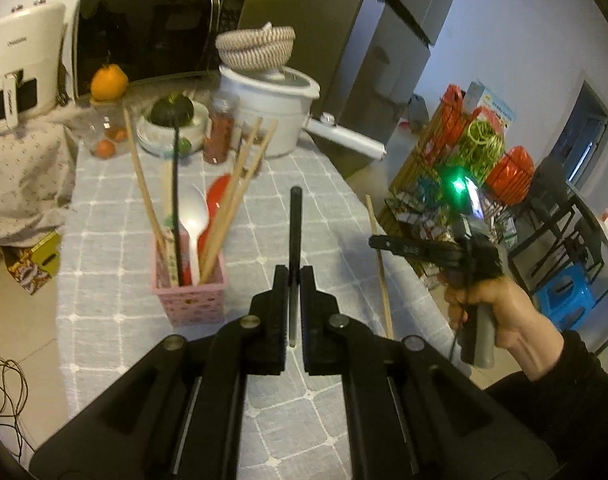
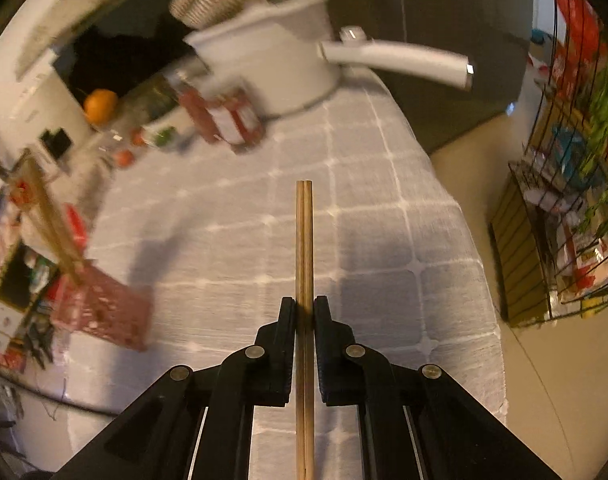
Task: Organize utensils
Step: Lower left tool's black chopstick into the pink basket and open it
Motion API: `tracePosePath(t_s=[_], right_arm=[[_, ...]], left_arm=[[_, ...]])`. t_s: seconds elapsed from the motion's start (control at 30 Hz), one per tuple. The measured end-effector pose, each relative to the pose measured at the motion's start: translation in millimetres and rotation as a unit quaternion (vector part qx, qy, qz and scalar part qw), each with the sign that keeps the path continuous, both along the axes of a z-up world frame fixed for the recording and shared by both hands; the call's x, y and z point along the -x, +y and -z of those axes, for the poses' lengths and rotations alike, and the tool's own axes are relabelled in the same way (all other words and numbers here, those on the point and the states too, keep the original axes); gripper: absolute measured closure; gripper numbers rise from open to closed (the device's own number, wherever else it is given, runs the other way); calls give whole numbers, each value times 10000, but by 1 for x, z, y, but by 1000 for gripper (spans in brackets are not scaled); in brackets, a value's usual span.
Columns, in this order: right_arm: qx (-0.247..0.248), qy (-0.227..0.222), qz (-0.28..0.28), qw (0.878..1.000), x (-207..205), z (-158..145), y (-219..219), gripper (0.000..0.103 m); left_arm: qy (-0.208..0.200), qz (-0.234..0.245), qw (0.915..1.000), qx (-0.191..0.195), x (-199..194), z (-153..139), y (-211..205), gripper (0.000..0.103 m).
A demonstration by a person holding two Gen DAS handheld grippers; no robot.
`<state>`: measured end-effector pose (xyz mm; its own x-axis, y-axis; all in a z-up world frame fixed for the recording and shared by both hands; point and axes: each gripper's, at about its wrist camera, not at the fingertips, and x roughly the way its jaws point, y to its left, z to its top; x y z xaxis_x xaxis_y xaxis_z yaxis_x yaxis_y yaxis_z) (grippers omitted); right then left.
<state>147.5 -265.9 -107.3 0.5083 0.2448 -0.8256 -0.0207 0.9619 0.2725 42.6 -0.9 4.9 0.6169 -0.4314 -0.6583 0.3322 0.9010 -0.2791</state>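
Wooden chopsticks (image 2: 304,280), a pale pair pressed side by side, sit clamped between the jaws of my right gripper (image 2: 304,308), lifted clear of the grey checked cloth covering the surface (image 2: 368,216). My left gripper (image 1: 292,280) has its jaws closed on a slim utensil with a black handle (image 1: 295,224) and a pale lower shaft, pointing away from me above the same cloth. Just left of it stands the pink perforated plastic holder (image 1: 192,300), already bearing more wooden chopsticks (image 1: 240,200), a white plastic spoon (image 1: 194,216) and a thin black-stemmed utensil (image 1: 177,200). From the left camera, my right hand (image 1: 500,312) grips its tool near the surface's right edge.
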Motion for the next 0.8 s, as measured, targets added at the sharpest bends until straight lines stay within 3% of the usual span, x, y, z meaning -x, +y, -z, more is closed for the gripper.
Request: tracePosePath(t_s=[0.23,0.43,0.63,0.8], right_arm=[[-209,-860,-184,9959,33,-51,15,94],[-319,-1428,-302,9888,48,-80,22,94],[-419,-1643,-426,9846,54,-94,26,94],[-425,-1628,-498,9845,53,-91,29,94]], left_arm=[[-605,-237,9978,132,11,-25,13,97],[-1201,-712,9898,269,16,-46,33,97],[-1577,-1128,9809,139,13,-57,50,97],[-1662,-1315,9772,-116,4,-51,52,97]])
